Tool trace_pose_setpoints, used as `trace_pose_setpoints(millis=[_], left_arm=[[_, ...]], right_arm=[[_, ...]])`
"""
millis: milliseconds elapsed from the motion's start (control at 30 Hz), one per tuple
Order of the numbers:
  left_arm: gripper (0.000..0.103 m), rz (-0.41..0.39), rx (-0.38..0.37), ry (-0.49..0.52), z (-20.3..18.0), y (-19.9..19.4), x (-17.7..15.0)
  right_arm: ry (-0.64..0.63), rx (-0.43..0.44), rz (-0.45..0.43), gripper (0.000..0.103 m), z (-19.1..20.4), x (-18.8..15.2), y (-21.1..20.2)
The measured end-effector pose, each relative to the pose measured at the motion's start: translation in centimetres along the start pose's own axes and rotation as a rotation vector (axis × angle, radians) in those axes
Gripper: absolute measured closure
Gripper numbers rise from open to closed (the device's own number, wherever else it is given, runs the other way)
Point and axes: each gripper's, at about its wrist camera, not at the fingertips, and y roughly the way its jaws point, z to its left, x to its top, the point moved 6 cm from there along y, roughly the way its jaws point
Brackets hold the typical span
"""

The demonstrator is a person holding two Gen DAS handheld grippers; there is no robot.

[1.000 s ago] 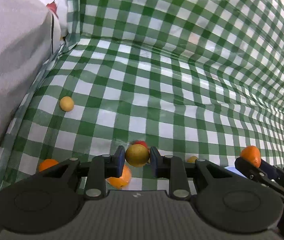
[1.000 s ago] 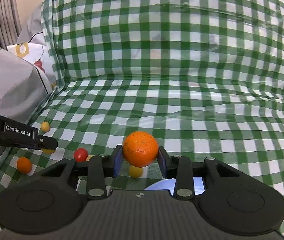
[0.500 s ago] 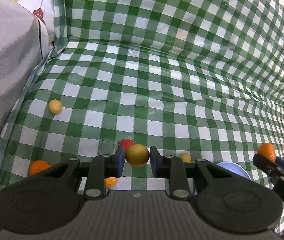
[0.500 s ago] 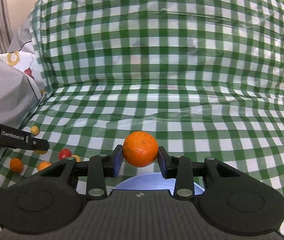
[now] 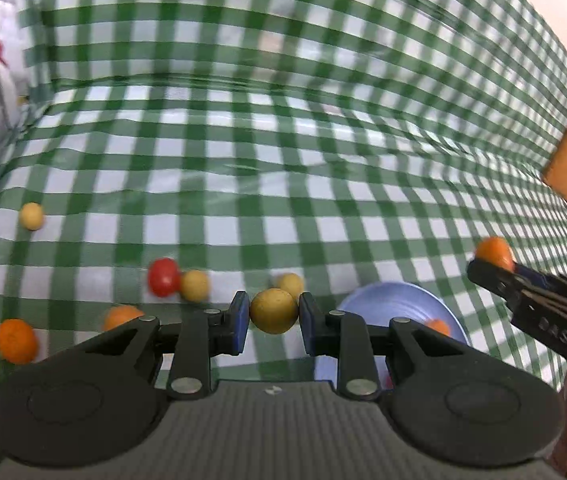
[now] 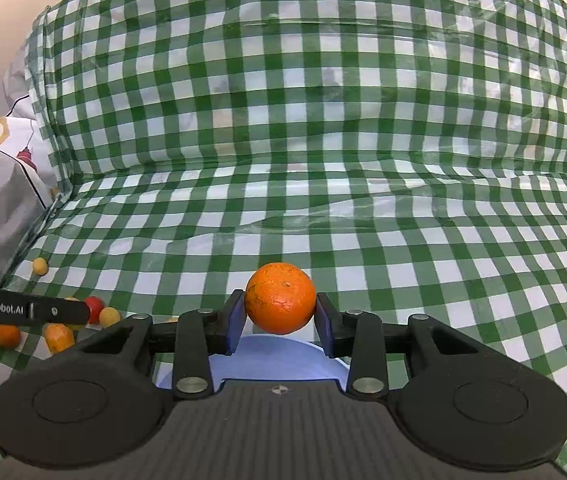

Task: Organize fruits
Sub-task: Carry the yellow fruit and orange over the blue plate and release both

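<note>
both tongs are loaded at once. the left gripper (image 5: 274, 312) is clamped on a small yellow fruit (image 5: 274, 311), its blue pads pressing either side, and the right gripper (image 6: 279, 312) is clenched on an orange (image 6: 280, 298) that bulges above its jaws. in the left wrist view the orange shows again at the tip of the other tool, off to the right.

the pale blue plate (image 5: 387, 300) looks like the place the fruit is meant to end up. it sits on the green checked cloth (image 5: 283, 200) just ahead and to the right of the left gripper, and directly under the right one, where its rim (image 6: 283, 346) peeks out below the held orange. at least one small orange piece already lies in it (image 5: 438, 326), plus a sliver of something red at its near edge, though most of the dish is hidden behind the tools.

so, as i judge it, the sorting is partly under way, far from finished. two fruits are in the air awaiting a drop. still loose on the cloth to the left: a red fruit (image 5: 163, 277), three yellow ones (image 5: 194, 285) (image 5: 291, 283) (image 5: 31, 216), and two orange ones (image 5: 16, 340) (image 5: 121, 316).
</note>
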Motion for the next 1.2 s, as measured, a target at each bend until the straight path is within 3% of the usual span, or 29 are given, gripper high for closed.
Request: trace_pose_setpoints(millis=[133,400,1000,1200], left_arm=[[0.074,0.025,-0.051,0.053,-2.2,0.5,-0.8],[0.074,0.054,-0.082,0.141,-5.7,1.3,-2.6],[0.074,0.074,-0.093,0.2,-6.8,1.7,-2.8],[0.074,0.102,-0.067,0.204,-6.5,2.7,-3.4]], right_arm=[[0.014,-0.012,0.008,0.064,-0.6,-0.1,0.0],[0.025,-0.011,0.023,0.064,-0.7,-0.2,0.3],[0.008,-0.006,0.049,0.064,-0.4,-0.8,1.2],[0.016,-0.011,0.062,0.064,-0.6,-1.1,1.7]])
